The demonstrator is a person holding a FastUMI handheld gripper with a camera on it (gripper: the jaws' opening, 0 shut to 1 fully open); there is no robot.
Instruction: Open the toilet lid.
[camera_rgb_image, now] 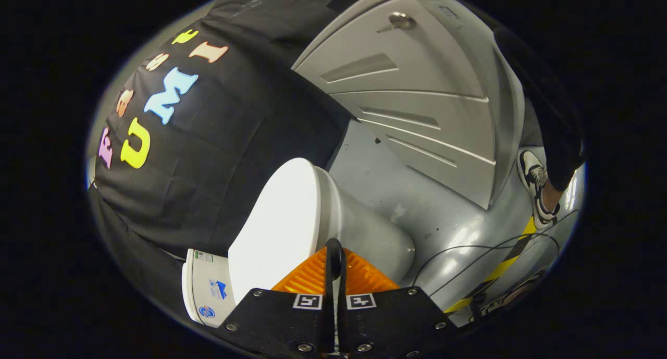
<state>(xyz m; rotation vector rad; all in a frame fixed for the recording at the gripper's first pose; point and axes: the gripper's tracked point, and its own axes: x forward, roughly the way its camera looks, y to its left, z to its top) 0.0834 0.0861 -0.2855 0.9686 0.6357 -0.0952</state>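
Observation:
A white toilet stands against the black booth wall, and its lid [281, 218] lies shut on the seat. The grey-white bowl [372, 236] bulges out under the lid on the floor side. The tank [206, 291], with small stickers on it, sits behind the lid. My gripper [335, 252] is shut, its two fingers pressed together with nothing between them. The tips sit right at the lid's rim where lid and bowl meet; I cannot tell whether they touch it.
A grey panelled door or cabinet [417, 88] with a round metal knob [401, 20] stands across the glossy grey floor [396, 182]. A person's shoe [534, 184] and dark trouser leg are beside it. Thin black cables [469, 252] and yellow-black tape [500, 268] cross the floor near the bowl.

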